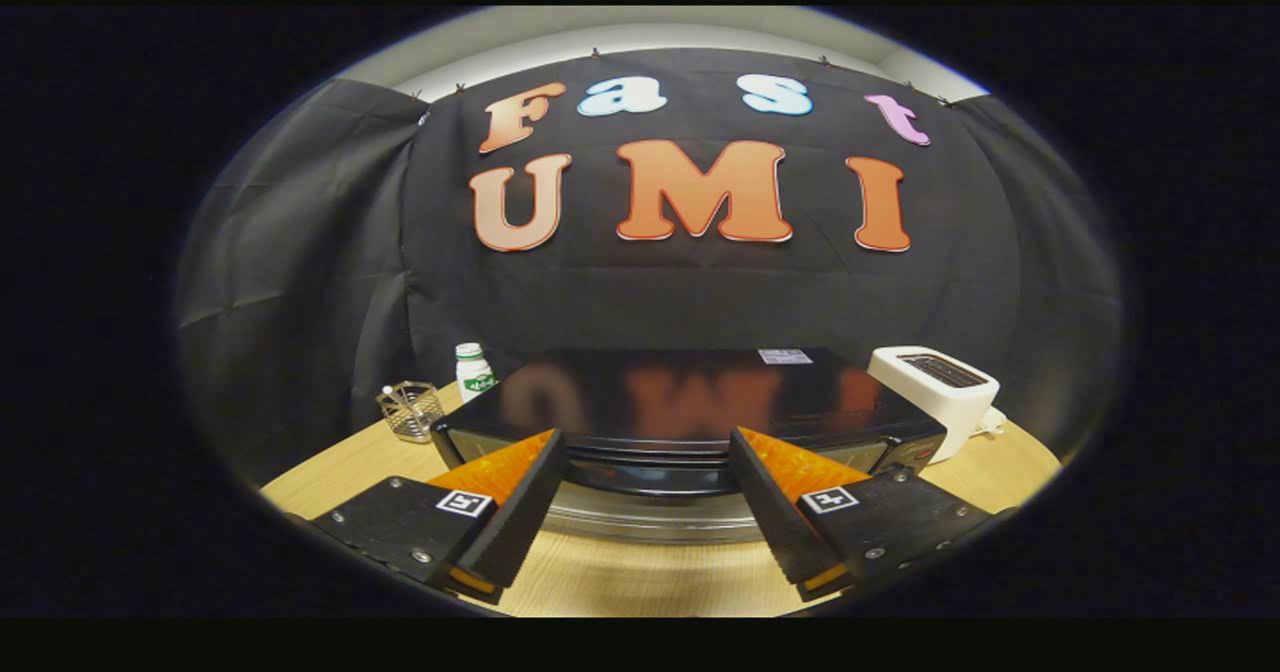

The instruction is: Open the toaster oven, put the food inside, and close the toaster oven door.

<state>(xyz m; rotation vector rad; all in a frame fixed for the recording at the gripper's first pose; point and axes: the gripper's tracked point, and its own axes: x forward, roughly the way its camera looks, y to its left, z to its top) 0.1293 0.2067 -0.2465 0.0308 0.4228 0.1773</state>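
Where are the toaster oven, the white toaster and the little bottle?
toaster oven (680, 392): gripper view, on its glossy black top, just ahead of the open fingers.
white toaster (925, 392): gripper view, on its side wall.
bottle (472, 370): gripper view, on its body below the cap.

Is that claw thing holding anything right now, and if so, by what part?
Nothing is held. The gripper is open, its fingers spread apart just in front of the black toaster oven, with the oven's door handle across the gap between them.

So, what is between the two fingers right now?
In the gripper view, the open gripper has the toaster oven front between its fingers, the door's handle bar there; nearer, bare table.
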